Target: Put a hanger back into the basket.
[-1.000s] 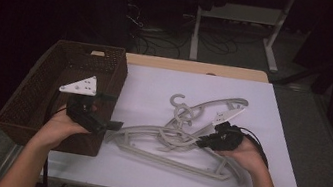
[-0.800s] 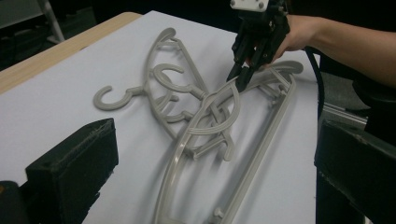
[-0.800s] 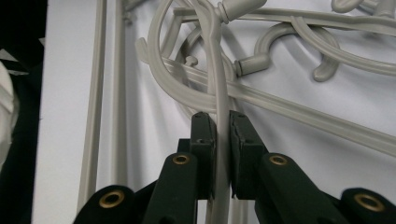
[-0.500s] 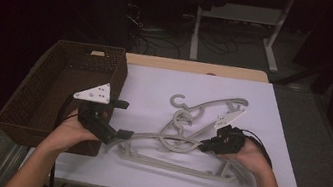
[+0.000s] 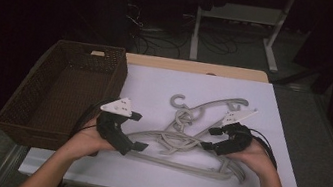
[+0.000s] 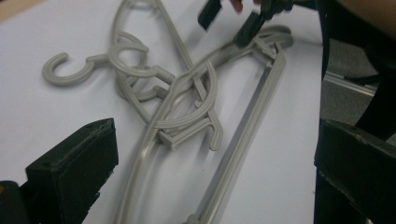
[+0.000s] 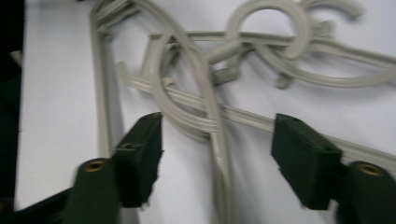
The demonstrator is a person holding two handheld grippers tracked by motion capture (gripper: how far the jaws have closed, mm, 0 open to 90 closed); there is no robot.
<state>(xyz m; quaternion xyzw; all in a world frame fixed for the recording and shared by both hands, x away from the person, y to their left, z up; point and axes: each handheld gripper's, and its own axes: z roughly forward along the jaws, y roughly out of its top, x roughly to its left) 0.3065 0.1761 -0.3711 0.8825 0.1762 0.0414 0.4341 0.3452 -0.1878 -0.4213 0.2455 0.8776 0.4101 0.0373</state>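
Right gripper (image 7: 217, 158) has just been opening, its jaws astride a grey hanger's arm without pressing it. Left gripper (image 5: 135, 131) gapes wide at the tangled hangers (image 5: 188, 137) beside the wicker basket (image 5: 30, 107). Untangling comes next: pinch one hanger, lift.

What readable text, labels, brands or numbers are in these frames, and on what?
None can be read.
Grey plate on the left gripper: a few small dark marks, too small to tell as letters.
Grey plate on the right gripper: the same, too small.
Hangers, wicker basket and white table cover: no print visible.
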